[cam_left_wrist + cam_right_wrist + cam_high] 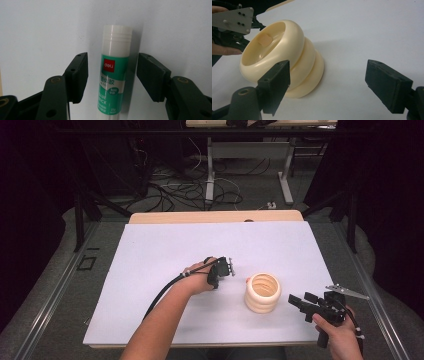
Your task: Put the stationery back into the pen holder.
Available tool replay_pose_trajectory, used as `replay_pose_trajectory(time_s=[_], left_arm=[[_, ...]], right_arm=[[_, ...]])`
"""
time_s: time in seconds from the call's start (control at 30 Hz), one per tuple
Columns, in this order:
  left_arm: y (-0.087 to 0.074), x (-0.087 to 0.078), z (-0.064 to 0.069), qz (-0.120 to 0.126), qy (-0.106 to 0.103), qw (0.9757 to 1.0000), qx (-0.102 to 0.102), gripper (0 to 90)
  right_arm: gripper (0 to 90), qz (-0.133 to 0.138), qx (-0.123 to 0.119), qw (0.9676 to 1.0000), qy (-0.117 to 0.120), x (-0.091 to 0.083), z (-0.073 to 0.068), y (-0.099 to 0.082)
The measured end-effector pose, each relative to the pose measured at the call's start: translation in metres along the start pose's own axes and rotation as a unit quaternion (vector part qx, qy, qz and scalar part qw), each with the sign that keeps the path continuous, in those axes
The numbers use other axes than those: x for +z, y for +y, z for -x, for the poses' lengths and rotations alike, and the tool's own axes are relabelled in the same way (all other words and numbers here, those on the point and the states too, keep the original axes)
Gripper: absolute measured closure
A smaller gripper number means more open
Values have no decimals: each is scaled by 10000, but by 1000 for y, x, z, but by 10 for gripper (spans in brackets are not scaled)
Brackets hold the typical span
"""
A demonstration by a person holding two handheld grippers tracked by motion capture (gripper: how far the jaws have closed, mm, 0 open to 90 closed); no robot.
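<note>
Glue stick [113, 72] lying on the white table sheet [37, 30], lengthwise between the two pads of the left gripper [112, 77], cap toward 12 o'clock. Narrow gap at each side, 9 and 3 o'clock; pads not yet pressing. Readable on the green label: "deli" in a red patch, Chinese characters beneath, then "GLUE STICK", partly cut off. Cream ribbed cup [284, 60] at 10 o'clock of the right gripper [337, 85], jaws wide with bare sheet between.
</note>
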State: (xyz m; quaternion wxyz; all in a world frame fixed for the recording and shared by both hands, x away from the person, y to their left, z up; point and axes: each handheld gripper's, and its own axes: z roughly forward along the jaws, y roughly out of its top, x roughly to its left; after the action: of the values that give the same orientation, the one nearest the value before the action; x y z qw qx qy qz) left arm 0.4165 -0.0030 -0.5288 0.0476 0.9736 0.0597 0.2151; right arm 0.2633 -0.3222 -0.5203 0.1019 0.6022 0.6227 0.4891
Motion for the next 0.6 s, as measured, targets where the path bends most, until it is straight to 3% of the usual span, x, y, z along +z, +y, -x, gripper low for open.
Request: replay_pose_trajectory(time_s=[0.37,0.4,0.6], left_arm=[[2,2,-2,-41,-126,9999,-34,531],[3,2,-2,-48,-155,9999,-54,547],[2,2,-3,-40,-247,9997,-86,588]], right_arm=[[196,94,71,9999,4,2,0,-1],[196,-30,64,10000,21,0,1,0],[196,-36,14,10000,-17,0,2,0]])
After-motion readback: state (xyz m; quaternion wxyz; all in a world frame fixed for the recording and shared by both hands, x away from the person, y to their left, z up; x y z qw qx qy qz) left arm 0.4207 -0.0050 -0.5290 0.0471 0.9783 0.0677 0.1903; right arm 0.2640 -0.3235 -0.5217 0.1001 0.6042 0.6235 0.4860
